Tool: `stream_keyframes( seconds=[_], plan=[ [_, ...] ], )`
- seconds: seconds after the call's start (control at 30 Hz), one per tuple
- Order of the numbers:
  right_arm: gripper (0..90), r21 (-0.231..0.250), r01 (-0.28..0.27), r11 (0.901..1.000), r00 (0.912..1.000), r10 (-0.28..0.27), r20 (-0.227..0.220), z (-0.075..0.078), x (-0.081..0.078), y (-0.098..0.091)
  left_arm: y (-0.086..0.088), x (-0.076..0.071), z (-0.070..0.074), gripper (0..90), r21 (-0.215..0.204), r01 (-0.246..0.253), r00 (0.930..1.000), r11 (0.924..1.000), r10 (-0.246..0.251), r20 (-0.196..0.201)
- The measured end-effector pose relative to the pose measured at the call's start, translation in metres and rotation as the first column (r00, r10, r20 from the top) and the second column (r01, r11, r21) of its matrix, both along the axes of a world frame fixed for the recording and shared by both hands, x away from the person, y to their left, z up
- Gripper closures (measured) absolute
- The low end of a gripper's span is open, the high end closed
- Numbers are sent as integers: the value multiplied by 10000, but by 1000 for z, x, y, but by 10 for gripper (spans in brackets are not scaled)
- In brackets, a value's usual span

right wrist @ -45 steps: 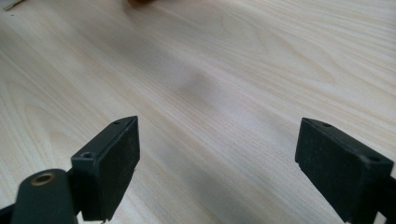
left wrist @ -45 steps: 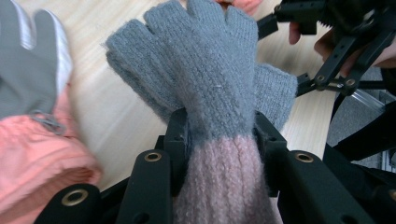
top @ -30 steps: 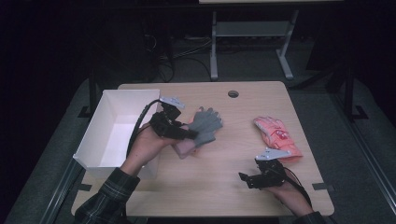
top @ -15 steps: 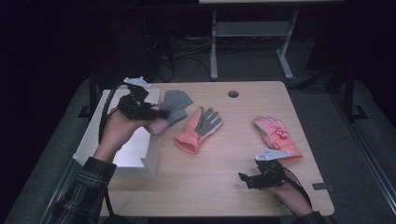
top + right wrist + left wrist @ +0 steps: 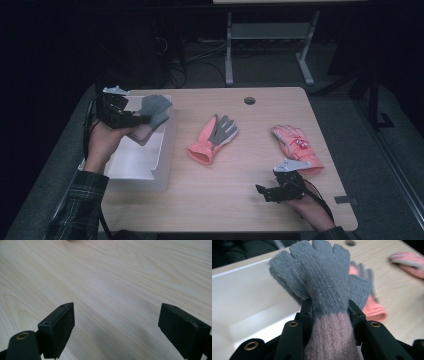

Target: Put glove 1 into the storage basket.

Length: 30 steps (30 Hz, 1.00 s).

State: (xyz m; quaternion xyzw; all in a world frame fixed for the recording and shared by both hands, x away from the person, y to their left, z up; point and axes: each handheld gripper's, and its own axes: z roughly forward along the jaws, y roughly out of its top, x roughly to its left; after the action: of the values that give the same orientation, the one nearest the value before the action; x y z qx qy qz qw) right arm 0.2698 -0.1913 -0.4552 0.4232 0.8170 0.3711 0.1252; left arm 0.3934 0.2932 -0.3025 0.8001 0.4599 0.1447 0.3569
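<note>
Three gloves: knit glove (image 5: 322, 292) clamped in left gripper (image 5: 131, 119) over white bin (image 5: 150, 172); two coral gloves (image 5: 212, 139) (image 5: 296, 145) on table (image 5: 225, 195). Right gripper (image 5: 116, 327) jaws apart, bare wood ahead.

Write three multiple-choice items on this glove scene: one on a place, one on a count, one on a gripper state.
1. Where is the knit glove held?
A. Over the white box
B. On the floor
C. Beside the table's round hole

2. How many gloves lie flat on the table?
A. None
B. Two
C. Four

3. How is the right gripper?
A. Shut on a glove
B. Open over bare wood
C. Shut on the box

Key: 1 A, the left gripper carries it above the box; 2 B, the orange-and-grey glove and the pink glove; 3 B, its fingers stand wide apart with nothing between.
</note>
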Motion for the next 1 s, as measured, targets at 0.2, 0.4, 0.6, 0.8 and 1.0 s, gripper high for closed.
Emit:
stream_keyframes(
  seconds=[0.2, 0.4, 0.6, 0.8, 1.0],
  plan=[
    [133, -43, -27, 10000, 10000, 27, 3, 0, 0, 0, 16, 6, -24, 642, 226, -632, 9975, 9977, 639, -313],
    [133, -59, -15, 10000, 10000, 14, -20, 0, 1, -1, 27, 13, -48, 639, 746, -1018, 9931, 9920, 1057, -505],
    [133, -38, 21, 10000, 10000, -21, 61, 0, 0, -1, 34, 21, -75, 634, 959, -1201, 9875, 9881, 1288, -903],
    [133, -72, 78, 9999, 9999, -78, 97, 1, 1, -2, 38, 25, -91, 631, 1265, -1419, 9805, 9818, 1570, -1185],
    [133, -58, 73, 10000, 10000, -73, 68, 1, 0, -2, 38, 25, -112, 616, 1441, -1475, 9678, 9785, 1728, -1830]
  ],
)
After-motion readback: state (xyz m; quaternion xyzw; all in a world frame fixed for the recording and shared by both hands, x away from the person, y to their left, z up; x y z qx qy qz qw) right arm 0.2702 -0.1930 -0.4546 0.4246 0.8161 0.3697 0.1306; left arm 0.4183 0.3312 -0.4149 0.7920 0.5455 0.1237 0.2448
